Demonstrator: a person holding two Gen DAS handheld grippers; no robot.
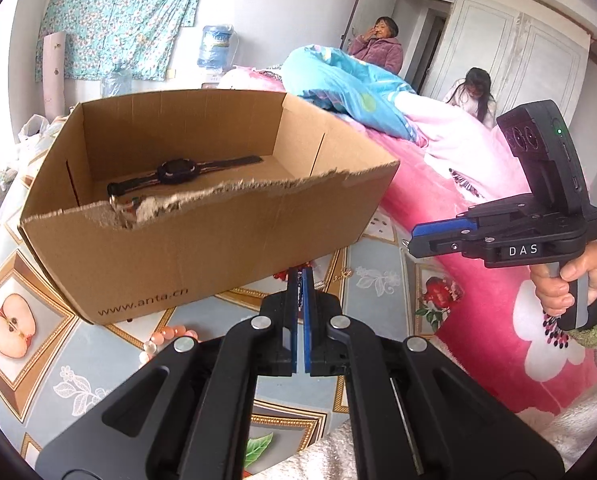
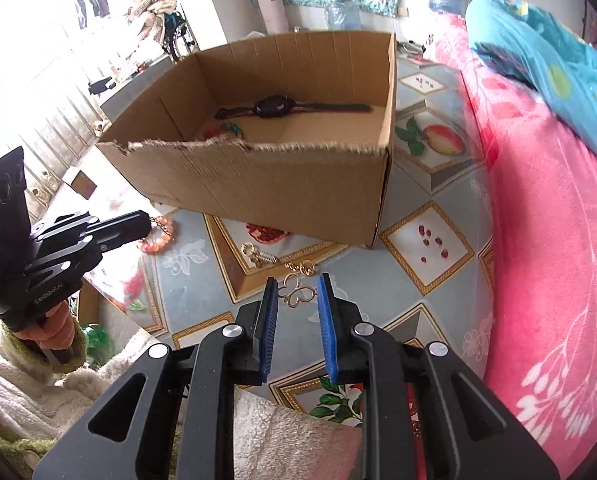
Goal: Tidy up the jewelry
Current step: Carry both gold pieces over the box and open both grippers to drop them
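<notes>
Two pieces at least, black strap watch (image 2: 272, 109) included, already inside torn brown cardboard box (image 2: 282, 184); orange bead bracelet (image 2: 160, 236), gold trinkets (image 2: 258, 256) before it; left gripper (image 1: 301, 280) closed empty, right gripper (image 2: 298, 292) clasping gold butterfly pendant (image 2: 296, 293).

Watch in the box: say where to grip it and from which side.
Probably grip the watch by its round case, from straight above through the open top of the box. It lies flat, straps stretched out, and the walls block sideways approaches.
</notes>
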